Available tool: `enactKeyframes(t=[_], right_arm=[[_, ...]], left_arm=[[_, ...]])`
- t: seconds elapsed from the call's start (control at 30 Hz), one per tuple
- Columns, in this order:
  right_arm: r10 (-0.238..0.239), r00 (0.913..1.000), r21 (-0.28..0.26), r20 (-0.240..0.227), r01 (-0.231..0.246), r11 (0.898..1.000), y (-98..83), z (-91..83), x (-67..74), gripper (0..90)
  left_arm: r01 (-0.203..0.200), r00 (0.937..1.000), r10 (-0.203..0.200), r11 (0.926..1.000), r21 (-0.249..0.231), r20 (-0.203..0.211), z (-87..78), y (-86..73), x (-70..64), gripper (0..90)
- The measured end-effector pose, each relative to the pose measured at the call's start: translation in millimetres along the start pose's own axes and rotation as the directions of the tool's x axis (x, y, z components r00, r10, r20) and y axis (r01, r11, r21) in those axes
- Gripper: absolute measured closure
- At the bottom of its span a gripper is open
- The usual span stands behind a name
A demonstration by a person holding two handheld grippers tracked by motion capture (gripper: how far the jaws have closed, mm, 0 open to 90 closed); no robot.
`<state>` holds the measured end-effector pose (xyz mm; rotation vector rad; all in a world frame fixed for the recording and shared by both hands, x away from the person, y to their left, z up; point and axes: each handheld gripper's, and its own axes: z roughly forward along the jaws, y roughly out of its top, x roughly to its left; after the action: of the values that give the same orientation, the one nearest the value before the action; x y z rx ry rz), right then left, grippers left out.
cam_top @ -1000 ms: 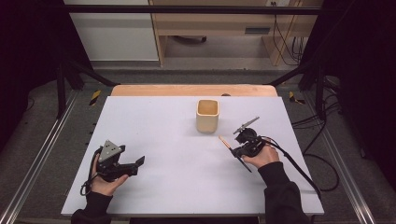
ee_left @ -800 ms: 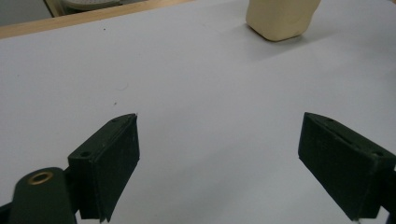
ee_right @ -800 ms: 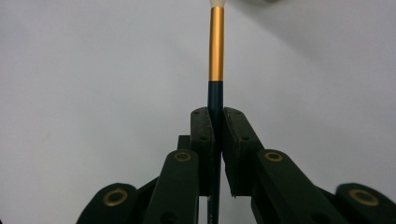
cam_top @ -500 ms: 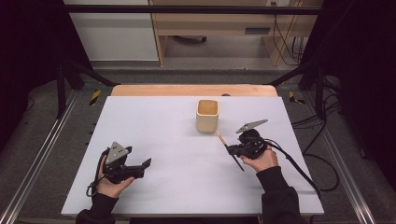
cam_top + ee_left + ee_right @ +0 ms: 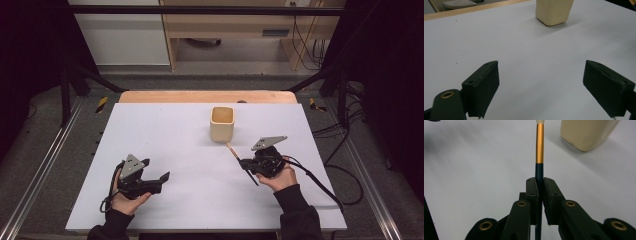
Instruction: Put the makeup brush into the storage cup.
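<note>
Brush (image 5: 239,159) with black handle and gold ferrule sits clamped between the closed jaws of the right gripper (image 5: 244,164), just in front of the cream cup (image 5: 222,123), while the left gripper (image 5: 162,179), well apart from the cup, gapes wide and empty.

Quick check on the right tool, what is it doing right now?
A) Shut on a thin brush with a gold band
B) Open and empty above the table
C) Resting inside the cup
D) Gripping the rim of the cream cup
A: in the right gripper view the right tool has its jaws closed on the brush, whose tip points toward the cream cup standing apart.
</note>
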<state>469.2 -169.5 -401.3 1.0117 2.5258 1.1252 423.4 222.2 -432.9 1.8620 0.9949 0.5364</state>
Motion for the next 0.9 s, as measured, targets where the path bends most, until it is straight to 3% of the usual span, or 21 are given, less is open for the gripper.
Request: enactKeyframes(t=[0.2,0.57,0.9], right_arm=[[-0.022,0.9997,-0.044,-0.002,0.022,0.999,-4.1,0.2,7.5,83.3],[-0.020,0.9998,-0.096,-0.009,0.019,0.995,-7.5,6.6,15.2,83.3],[-0.022,0.9997,-0.127,-0.014,0.020,0.992,-9.8,7.6,19.3,83.3]], left_arm=[[0.039,0.9990,-0.039,0.9988,-0.030,0.023,2.9,2.0,-10.2,13.8],[0.102,0.9941,-0.099,0.9924,-0.069,0.045,11.2,10.4,-19.5,14.2],[0.127,0.9900,-0.121,0.9883,-0.085,0.072,20.6,18.0,-30.4,14.5]])
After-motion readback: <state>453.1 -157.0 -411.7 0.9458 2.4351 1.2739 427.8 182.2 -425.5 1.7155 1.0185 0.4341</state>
